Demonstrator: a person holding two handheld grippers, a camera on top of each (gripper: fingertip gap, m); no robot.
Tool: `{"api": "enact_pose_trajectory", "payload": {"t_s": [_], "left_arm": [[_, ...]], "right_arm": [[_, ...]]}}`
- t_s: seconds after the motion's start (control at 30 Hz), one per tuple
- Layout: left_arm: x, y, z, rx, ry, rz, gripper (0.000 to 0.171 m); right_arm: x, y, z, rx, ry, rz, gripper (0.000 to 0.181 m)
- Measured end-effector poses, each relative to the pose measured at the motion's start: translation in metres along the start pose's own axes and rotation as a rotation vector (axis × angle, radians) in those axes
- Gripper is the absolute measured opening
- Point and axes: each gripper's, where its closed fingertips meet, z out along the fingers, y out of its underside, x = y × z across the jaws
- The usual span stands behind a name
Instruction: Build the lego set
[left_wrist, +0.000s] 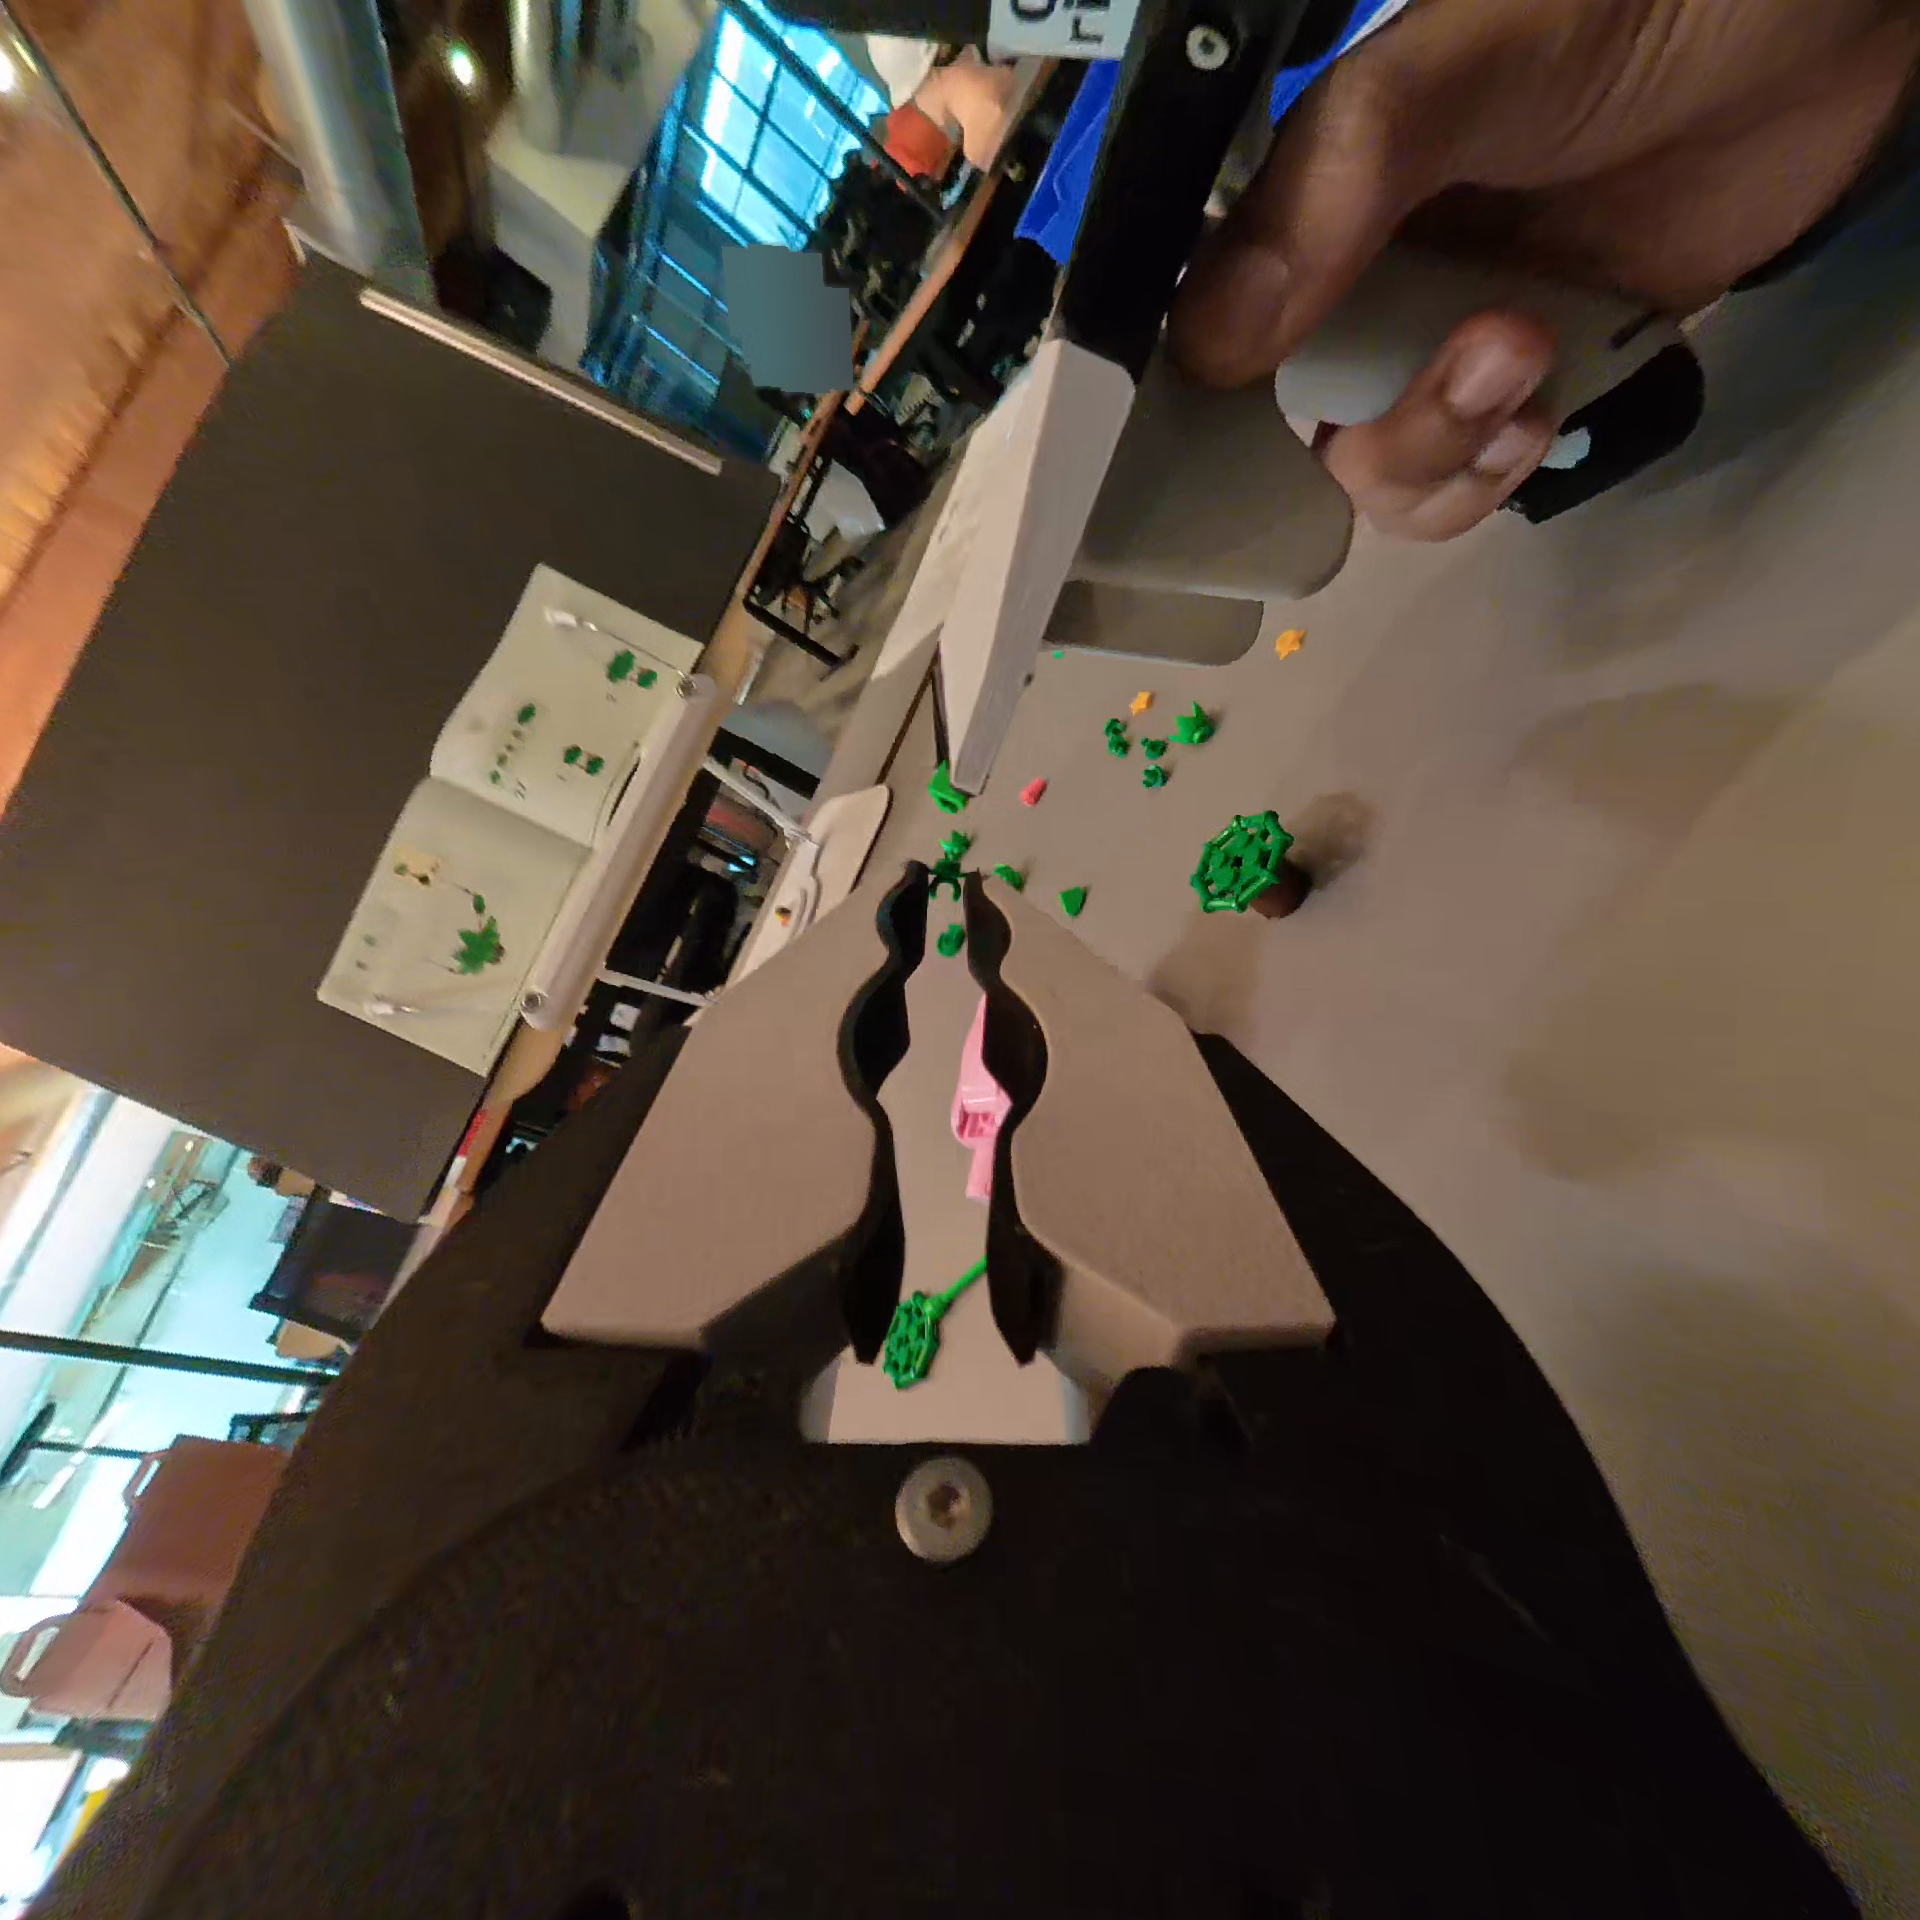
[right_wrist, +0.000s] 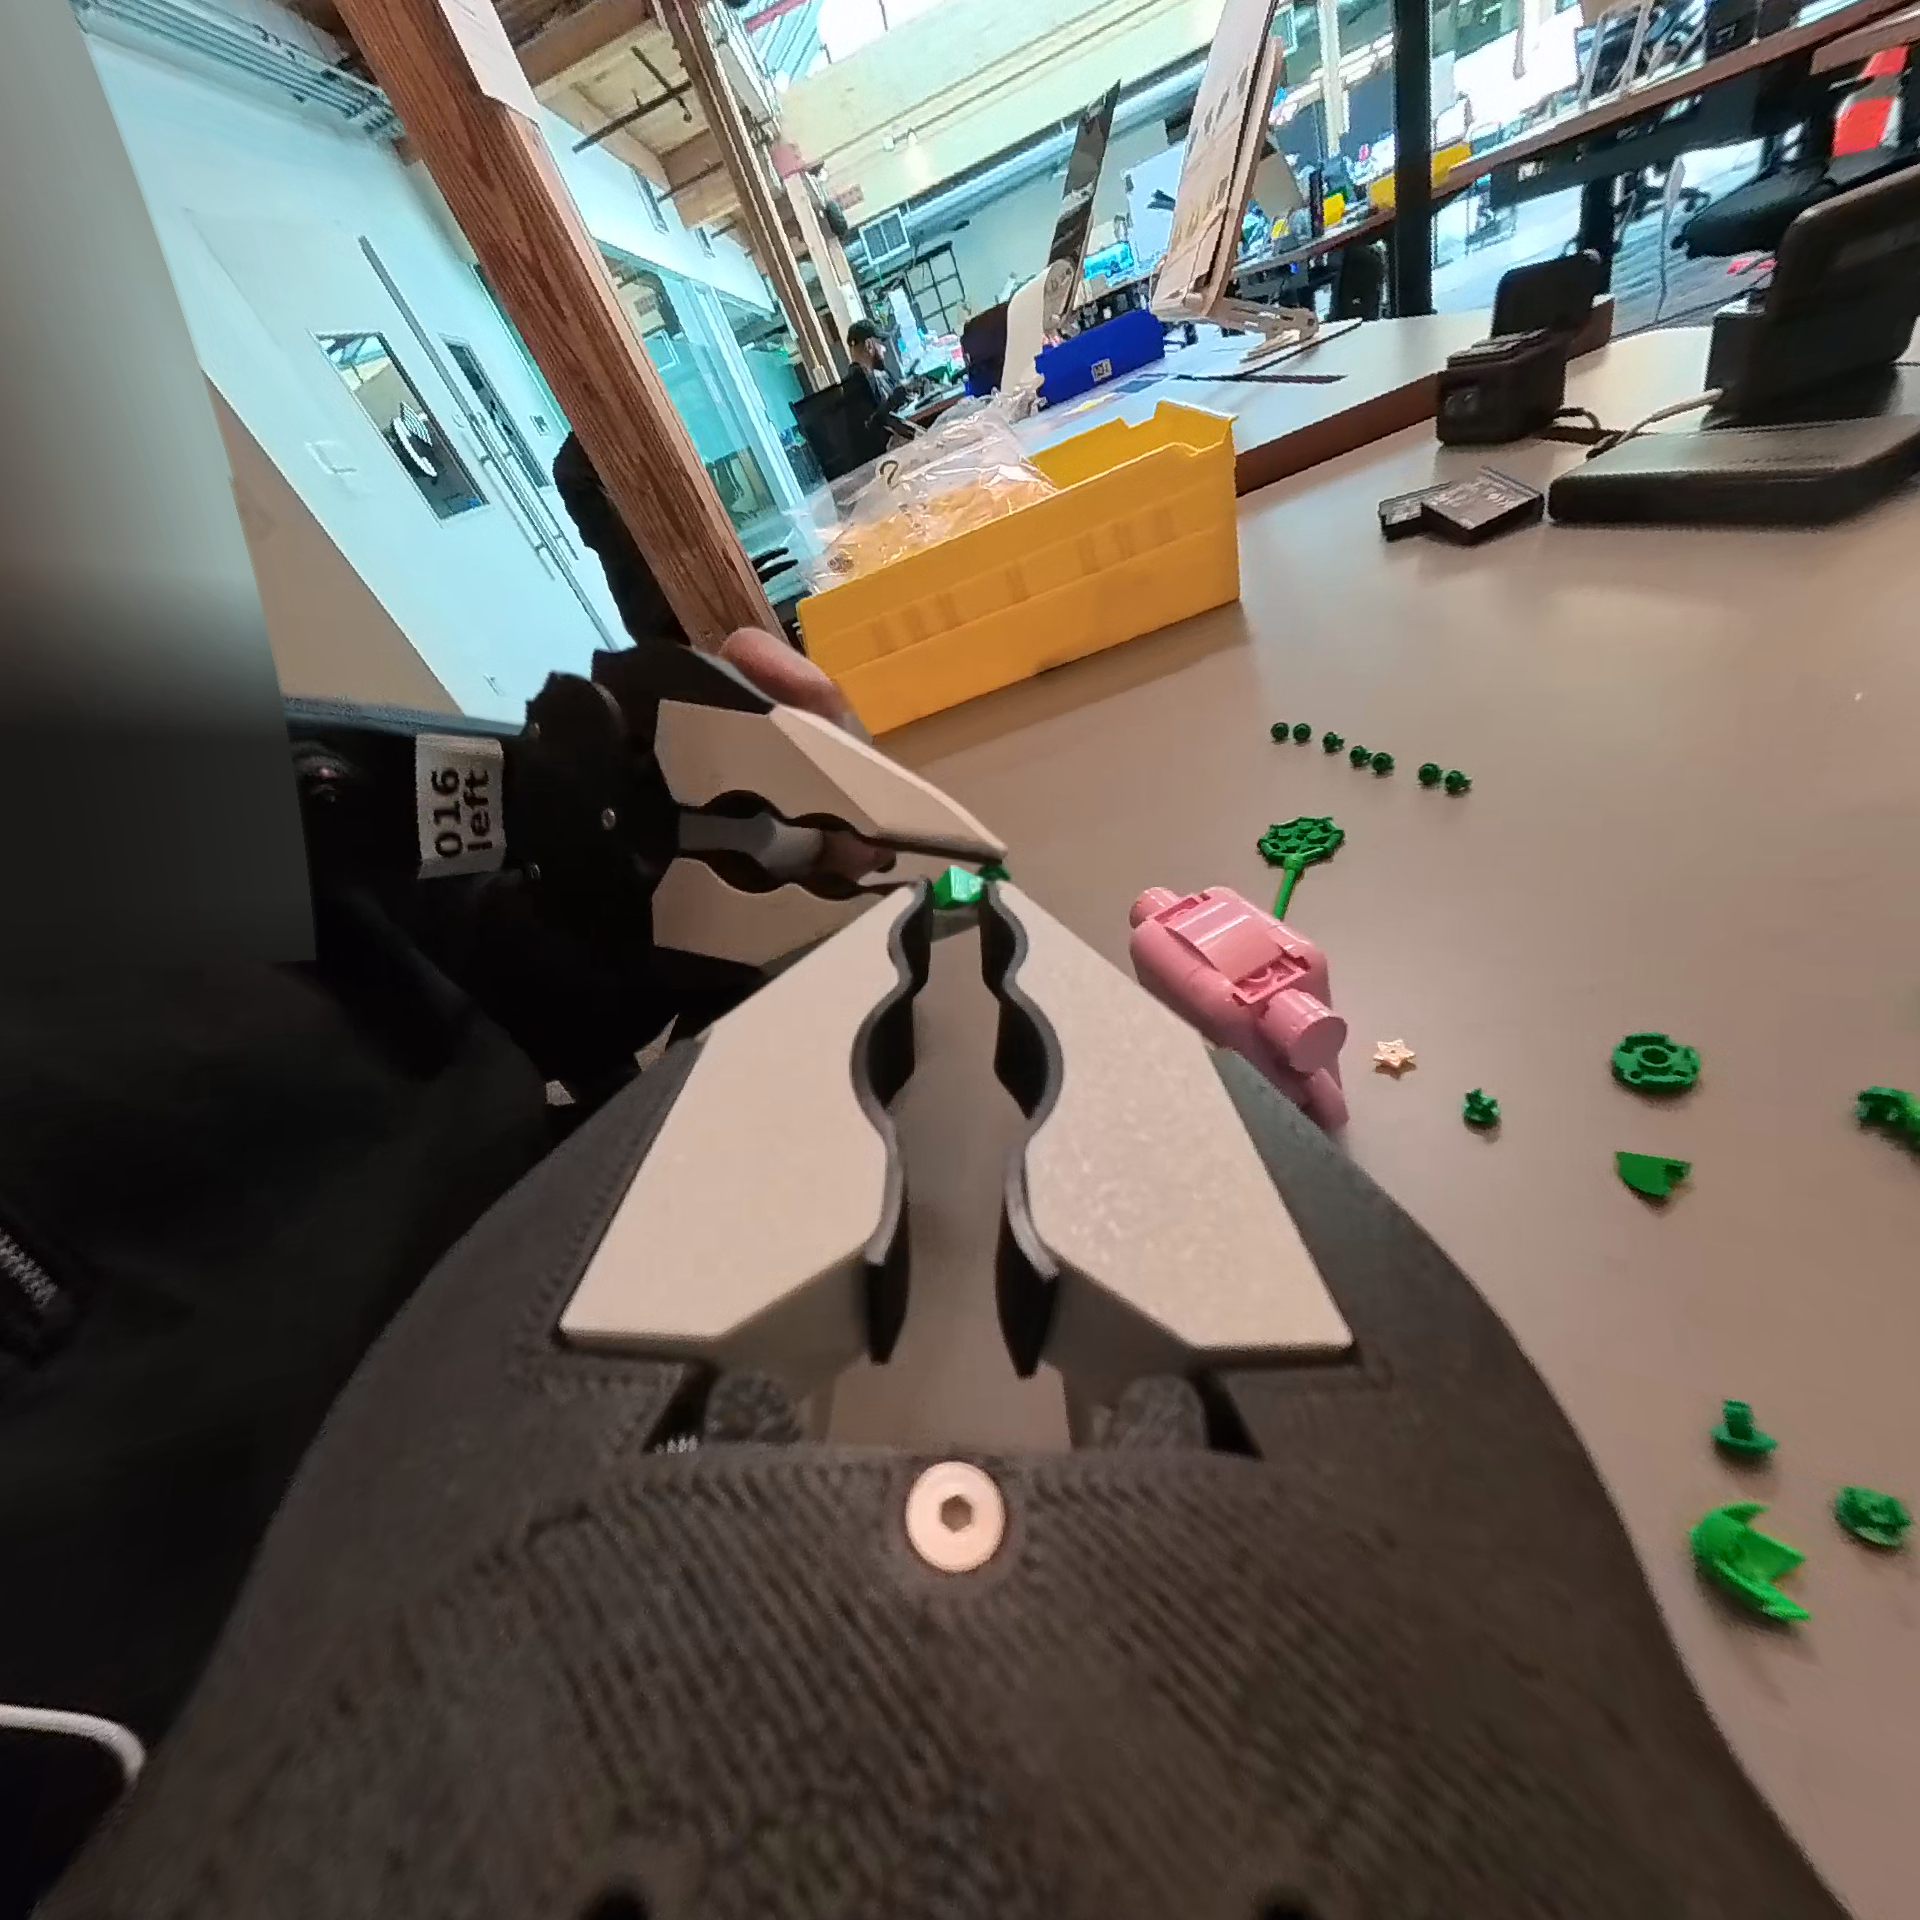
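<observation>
My left gripper is shut on a small green piece at its tips. My right gripper is shut on another small green piece, a little above the grey table. The two grippers meet tip to tip: the left gripper comes in from the left of the right wrist view, and the right gripper, held by a hand, comes down from the top of the left wrist view. A pink assembly lies on the table beside my right fingers. A green web leaf on a stem lies behind it.
Several loose green pieces and a small star lie at the right. A row of dark green studs lies farther back. A yellow bin with bags stands behind. An open instruction booklet stands propped up. A green round web on a brown piece stands on the table. My two grippers' fingertips are within a few centimetres of each other.
</observation>
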Motion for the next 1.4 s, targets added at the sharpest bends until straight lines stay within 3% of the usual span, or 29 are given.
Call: {"api": "enact_pose_trajectory", "payload": {"t_s": [0.13, 0.3, 0.43, 0.6, 1.03, 1.4], "left_arm": [[-0.001, -0.003, 0.0, 0.029, -0.032, 0.012, 0.004], [-0.003, -0.001, 0.0, 0.031, -0.034, -0.028, 0.004], [-0.005, -0.002, -0.002, 0.045, -0.039, -0.059, 0.004], [-0.004, -0.002, -0.002, 0.054, -0.02, -0.096, 0.003], [0.011, 0.01, 0.006, -0.026, 0.046, -0.066, 0.004], [0.018, 0.011, 0.009, -0.051, 0.049, -0.002, 0.003]], "right_arm": [[0.0, -0.003, -0.001, 0.037, -0.027, 0.042, 0.007], [0.003, -0.02, -0.011, 0.194, -0.199, 0.391, 0.007], [0.012, -0.017, -0.012, 0.204, -0.214, 0.464, 0.007], [0.011, -0.012, -0.008, 0.181, -0.215, 0.445, 0.007], [0.014, 0.018, 0.006, -0.069, 0.006, 0.162, 0.007], [0.019, 0.022, 0.005, -0.104, 0.054, 0.14, 0.007]]}}
